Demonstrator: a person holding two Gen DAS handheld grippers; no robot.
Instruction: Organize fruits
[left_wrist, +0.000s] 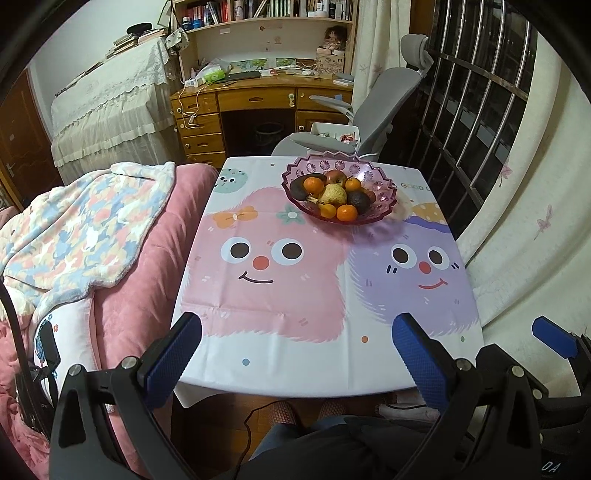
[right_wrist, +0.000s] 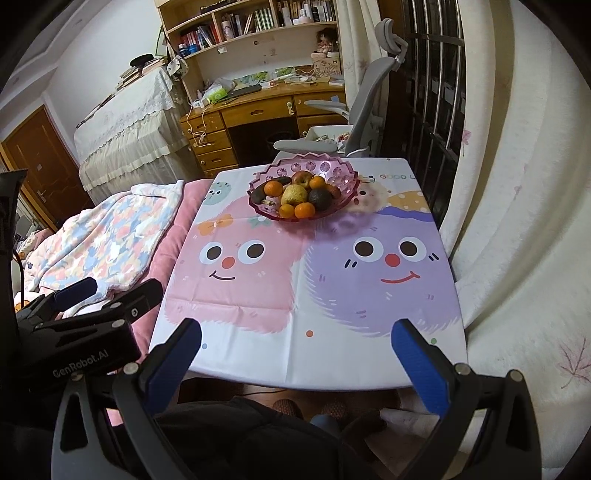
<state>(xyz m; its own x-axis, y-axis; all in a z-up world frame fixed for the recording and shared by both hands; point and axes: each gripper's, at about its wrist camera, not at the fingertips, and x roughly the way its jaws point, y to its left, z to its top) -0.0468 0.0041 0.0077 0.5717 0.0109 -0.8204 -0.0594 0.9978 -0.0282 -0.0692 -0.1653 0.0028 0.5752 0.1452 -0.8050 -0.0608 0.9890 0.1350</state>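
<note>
Both grippers, left gripper (left_wrist: 297, 354) and right gripper (right_wrist: 297, 354), hang at the bottom of the frame, jaws wide open and holding nothing. The pink fruit bowl (left_wrist: 384, 197) with the pear (left_wrist: 334, 194) and oranges sits upper centre on the tabletop (left_wrist: 280, 354).

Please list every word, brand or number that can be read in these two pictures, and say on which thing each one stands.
"GenRobot.AI": on the black body of the left gripper, seen in the right wrist view.
"GOOD L": on the tablecloth at the far right edge; the rest is cut off.
"DA": on black gear at the lower right of the left wrist view; only partly visible.
Book spines on the shelf and the box on the desk: too small to read.
</note>
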